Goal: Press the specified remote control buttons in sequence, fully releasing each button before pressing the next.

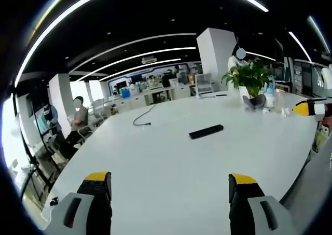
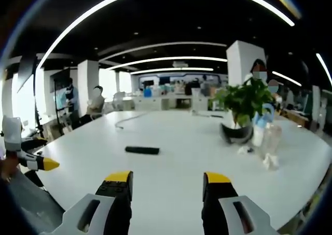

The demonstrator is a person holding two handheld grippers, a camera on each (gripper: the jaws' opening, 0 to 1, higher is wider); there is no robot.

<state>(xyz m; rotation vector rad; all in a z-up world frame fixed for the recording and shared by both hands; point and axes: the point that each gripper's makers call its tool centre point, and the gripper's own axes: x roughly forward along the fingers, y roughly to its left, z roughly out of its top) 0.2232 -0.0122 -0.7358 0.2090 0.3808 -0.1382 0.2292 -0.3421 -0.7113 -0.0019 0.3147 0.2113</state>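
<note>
Fingers of the left gripper (image 1: pixel 169 185) stand wide apart with nothing between them, raised above the near edge of the white table (image 1: pixel 155 162); fingers of the right gripper (image 2: pixel 167 185) are likewise spread and hold nothing, poised over the near edge from the opposite side. Remote control (image 1: pixel 206 131) lies flat on the bare middle of the table, well apart from both grippers, seen also from the right gripper view (image 2: pixel 142 150); no button has contact. Judged: the task is at its outset, both tools held back so that the remote remains in plain sight. Potted plant (image 2: pixel 244 108) stands toward the far right, with a clear bottle (image 2: pixel 270 141) just beside it; a dark cable (image 1: pixel 143 118) trails on the far left of the table; a seated person (image 1: pixel 78 118) is beyond the far left edge.
</note>
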